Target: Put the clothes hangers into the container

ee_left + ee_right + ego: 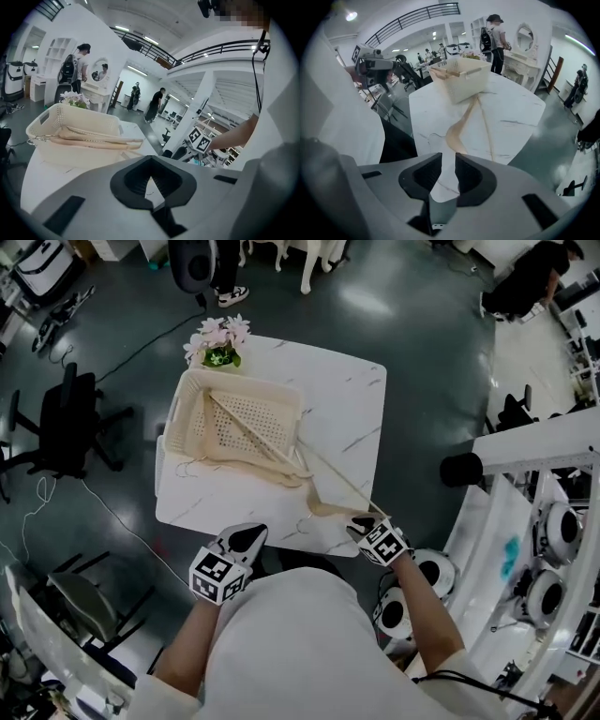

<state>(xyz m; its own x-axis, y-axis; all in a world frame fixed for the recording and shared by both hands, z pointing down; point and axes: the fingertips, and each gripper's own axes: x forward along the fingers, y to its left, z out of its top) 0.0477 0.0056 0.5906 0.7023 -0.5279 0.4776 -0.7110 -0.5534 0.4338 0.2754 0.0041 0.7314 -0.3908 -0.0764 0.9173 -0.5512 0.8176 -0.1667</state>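
Wooden clothes hanger (330, 510) lies flat on the white marble-patterned counter (342, 395), stretched from the near right corner up to the cream plastic basket (192, 413), its upper end against the basket's near right corner. The right claw (361, 524) is poised at that near right corner, tilted steeply down, with the hanger's lower end just in front of its tips. In the right gripper view the right claw (444, 161) has its jaws parted with a clear gap, the pale counter showing through it, and the hanger (461, 123) starts just beyond the tips and runs off toward the basket (464, 77); nothing is pinched.

Further hangers (246, 457) already lie inside the basket, which sits on the far left part of the counter beside a pot of pink and white flowers (220, 338) at the far left corner. From the left gripper view these hangers (93, 139) show lying across the basket (70, 119), one end sticking out past its rim.

The left claw (248, 538) sits at the counter's near edge, left of the middle, well apart from every hanger. Seen from its own camera, the left claw (150, 161) has its tips together and carries nothing.
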